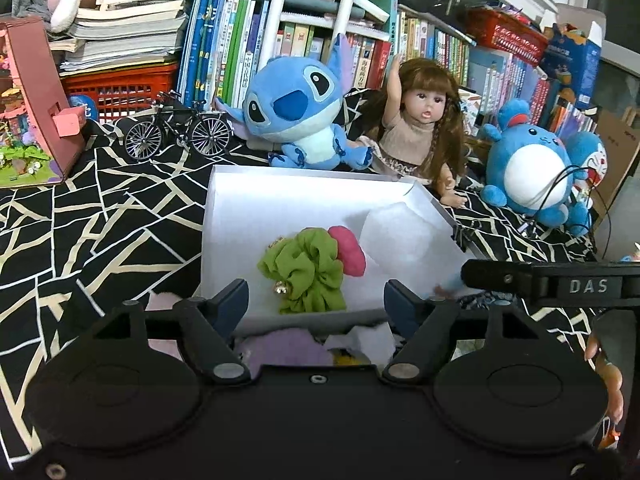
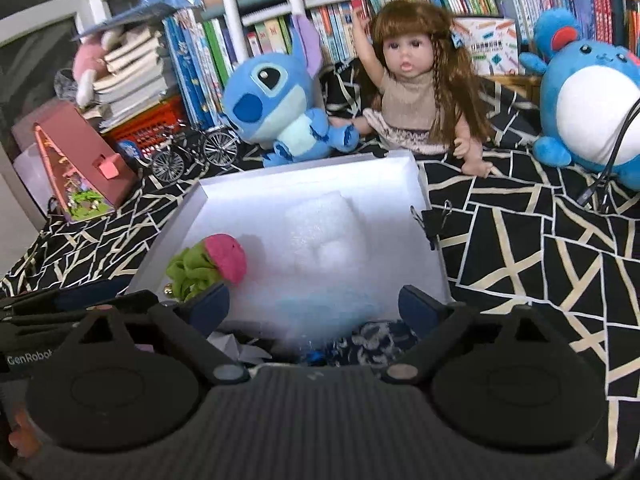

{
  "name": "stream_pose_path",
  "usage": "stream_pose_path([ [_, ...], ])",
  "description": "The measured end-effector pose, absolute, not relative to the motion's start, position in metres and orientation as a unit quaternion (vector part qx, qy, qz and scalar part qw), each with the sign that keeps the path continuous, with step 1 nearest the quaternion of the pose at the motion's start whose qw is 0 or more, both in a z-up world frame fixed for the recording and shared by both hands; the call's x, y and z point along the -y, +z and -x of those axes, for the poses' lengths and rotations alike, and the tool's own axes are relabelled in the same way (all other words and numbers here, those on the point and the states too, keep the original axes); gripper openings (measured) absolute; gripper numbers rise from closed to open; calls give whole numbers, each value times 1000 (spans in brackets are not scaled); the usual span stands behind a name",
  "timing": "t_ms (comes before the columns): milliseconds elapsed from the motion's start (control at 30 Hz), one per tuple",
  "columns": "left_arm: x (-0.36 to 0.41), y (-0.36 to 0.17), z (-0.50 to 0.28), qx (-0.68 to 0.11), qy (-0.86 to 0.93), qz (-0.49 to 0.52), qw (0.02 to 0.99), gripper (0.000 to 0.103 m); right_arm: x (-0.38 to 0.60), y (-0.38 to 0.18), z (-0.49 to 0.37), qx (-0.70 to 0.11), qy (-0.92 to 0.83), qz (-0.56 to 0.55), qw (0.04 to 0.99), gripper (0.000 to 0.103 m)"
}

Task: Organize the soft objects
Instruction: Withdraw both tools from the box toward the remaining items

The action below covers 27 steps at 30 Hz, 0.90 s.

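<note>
A white shallow box (image 1: 240, 216) (image 2: 416, 184) lies on the black patterned cloth. In it are a green scrunchie (image 1: 306, 270) (image 2: 190, 270), a pink soft piece (image 1: 348, 250) (image 2: 228, 256) leaning on it, and a white foam block (image 1: 404, 234) (image 2: 324, 232). My left gripper (image 1: 316, 302) is open and empty at the box's near edge, just before the scrunchie. My right gripper (image 2: 314, 306) is open and empty over the box's near edge. A blurred light-blue thing (image 2: 316, 310) lies between its fingers. Purple and white soft pieces (image 1: 288, 346) lie under the left gripper.
A blue Stitch plush (image 1: 296, 108) (image 2: 276, 104), a doll (image 1: 420, 120) (image 2: 412, 84) and a round blue plush (image 1: 532, 164) (image 2: 588, 96) sit behind the box before rows of books. A model bicycle (image 1: 178, 128) and a pink toy house (image 1: 36, 96) stand at left. A binder clip (image 2: 432, 216) grips the box's right wall.
</note>
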<state>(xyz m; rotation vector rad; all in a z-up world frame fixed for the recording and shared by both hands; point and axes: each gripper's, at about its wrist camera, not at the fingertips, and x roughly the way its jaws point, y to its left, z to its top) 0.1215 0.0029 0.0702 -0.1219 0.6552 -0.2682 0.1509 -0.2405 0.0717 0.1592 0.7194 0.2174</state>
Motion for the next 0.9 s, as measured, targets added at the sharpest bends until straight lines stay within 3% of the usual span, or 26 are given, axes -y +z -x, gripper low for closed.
stream_pose_path([
  [900,-10,40,-33,-303,-141,42,942,83,230,46,-53,-245,127,14,961,103],
])
